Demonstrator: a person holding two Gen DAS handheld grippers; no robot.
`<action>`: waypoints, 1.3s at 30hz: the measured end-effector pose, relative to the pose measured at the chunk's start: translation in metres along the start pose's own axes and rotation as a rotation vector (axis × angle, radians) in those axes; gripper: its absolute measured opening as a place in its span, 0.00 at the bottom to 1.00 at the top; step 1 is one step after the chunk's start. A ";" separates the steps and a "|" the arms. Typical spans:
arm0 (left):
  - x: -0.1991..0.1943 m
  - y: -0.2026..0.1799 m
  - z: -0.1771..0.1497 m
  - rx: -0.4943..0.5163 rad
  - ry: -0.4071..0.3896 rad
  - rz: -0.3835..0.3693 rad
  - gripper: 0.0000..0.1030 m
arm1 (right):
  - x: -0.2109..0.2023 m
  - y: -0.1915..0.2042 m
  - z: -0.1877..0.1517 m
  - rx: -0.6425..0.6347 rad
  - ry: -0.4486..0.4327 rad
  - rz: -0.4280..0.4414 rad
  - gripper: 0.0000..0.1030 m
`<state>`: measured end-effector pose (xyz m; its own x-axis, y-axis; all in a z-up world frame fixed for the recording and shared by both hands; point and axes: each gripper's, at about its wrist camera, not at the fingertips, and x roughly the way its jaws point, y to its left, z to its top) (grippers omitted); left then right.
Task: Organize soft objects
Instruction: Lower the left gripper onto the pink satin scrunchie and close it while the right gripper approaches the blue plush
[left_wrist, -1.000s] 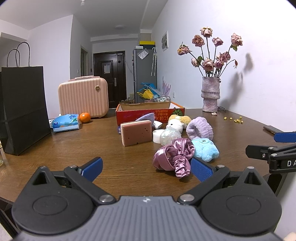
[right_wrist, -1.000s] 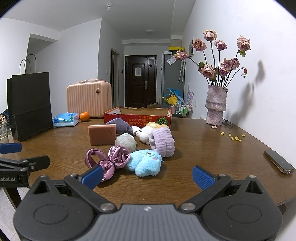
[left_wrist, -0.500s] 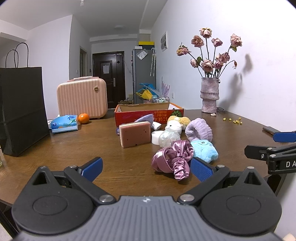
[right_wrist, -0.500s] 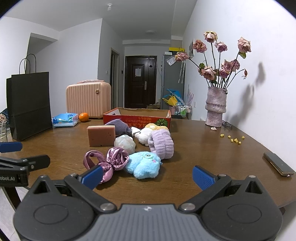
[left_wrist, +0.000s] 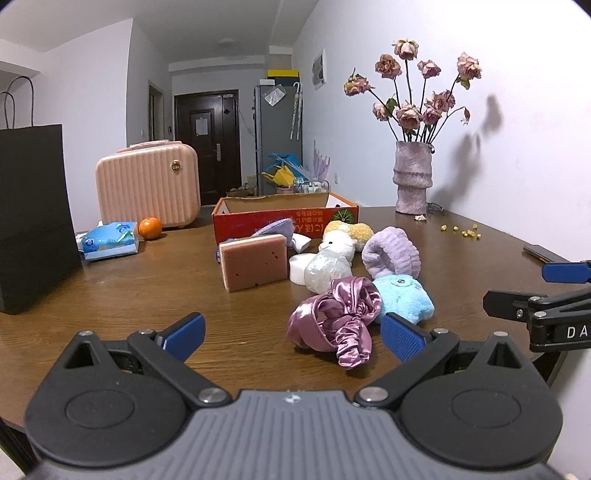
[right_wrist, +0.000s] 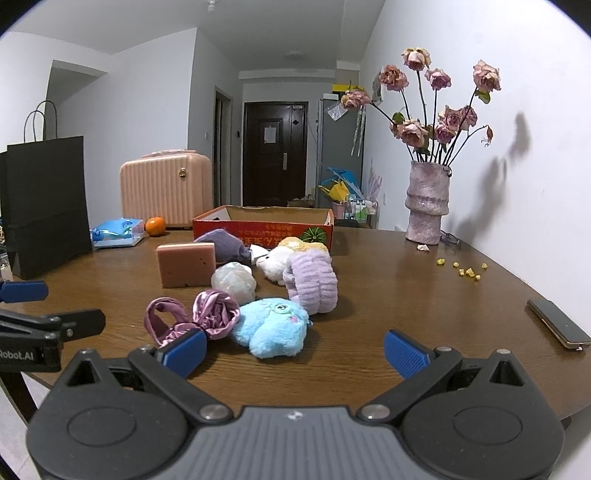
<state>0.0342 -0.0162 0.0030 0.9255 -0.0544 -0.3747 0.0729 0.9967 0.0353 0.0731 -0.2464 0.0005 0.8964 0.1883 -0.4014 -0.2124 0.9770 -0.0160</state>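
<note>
Both hand-held grippers sit a little nearer the pile of soft things than a second ago. The pink scrunchie now lies closer to the left hand-held gripper, and the blue plush toy closer to the right hand-held gripper.

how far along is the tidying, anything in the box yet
Barely started. Nothing shows inside the red cardboard box, though its floor is hidden. Nothing is in hand: the left gripper and right gripper are both open and empty. Still on the table: pink scrunchie, blue plush, purple headband and the pile behind them.
</note>
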 end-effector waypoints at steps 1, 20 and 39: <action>0.004 -0.001 0.000 -0.001 0.004 -0.002 1.00 | 0.002 -0.001 0.000 0.000 0.003 -0.001 1.00; 0.073 -0.012 0.004 0.014 0.097 -0.030 1.00 | 0.061 -0.023 0.000 0.012 0.074 -0.011 1.00; 0.141 -0.025 0.001 0.042 0.214 -0.030 1.00 | 0.118 -0.036 -0.004 0.014 0.137 0.032 1.00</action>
<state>0.1634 -0.0491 -0.0495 0.8233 -0.0652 -0.5639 0.1185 0.9912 0.0585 0.1848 -0.2602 -0.0494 0.8275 0.2050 -0.5227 -0.2338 0.9722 0.0111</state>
